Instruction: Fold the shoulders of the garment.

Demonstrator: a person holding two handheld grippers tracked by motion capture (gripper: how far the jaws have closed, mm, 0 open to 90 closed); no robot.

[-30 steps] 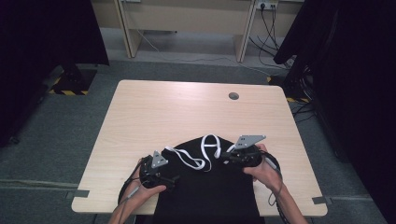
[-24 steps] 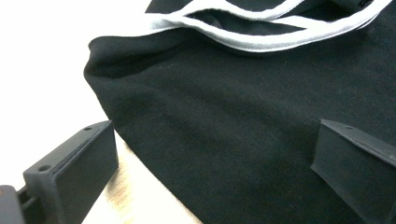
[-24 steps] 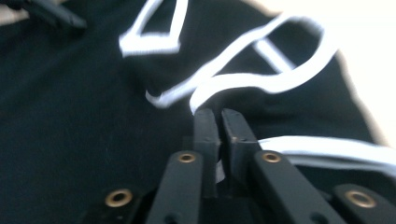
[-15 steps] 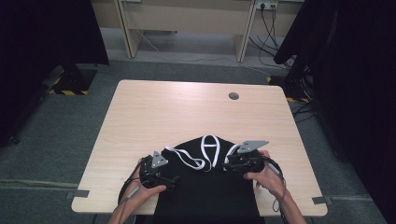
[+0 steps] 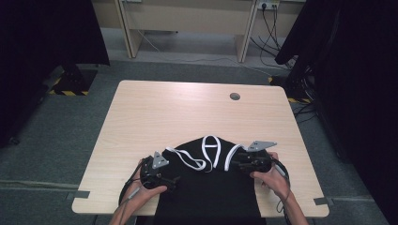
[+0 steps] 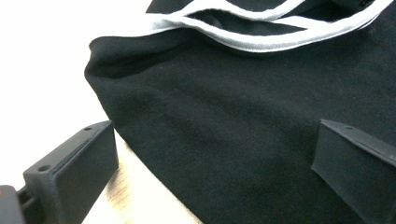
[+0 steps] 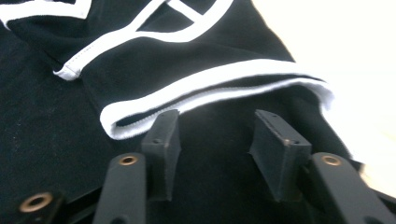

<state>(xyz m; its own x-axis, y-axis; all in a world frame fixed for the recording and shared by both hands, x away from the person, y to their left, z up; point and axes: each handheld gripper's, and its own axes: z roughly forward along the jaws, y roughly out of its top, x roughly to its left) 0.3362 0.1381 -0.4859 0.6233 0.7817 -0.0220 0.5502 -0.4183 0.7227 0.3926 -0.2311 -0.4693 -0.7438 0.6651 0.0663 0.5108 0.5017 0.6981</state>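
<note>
Lowered since the earlier frame, my right tool (image 5: 240, 161) has just been opening, nothing gripped, over the black garment (image 5: 209, 197); my left tool (image 5: 172, 179) gapes, straddling its edge on the worktop (image 5: 169, 112).

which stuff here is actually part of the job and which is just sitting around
Part of the job:
- black garment with white trim
- left tool, jaws open astride the garment's edge
- right tool, jaws just opening, the white-trimmed hem ahead of them, nothing pinched

Just lying about:
- wooden table
- round cable hole in the tabletop
- cables on the floor behind the table
</note>
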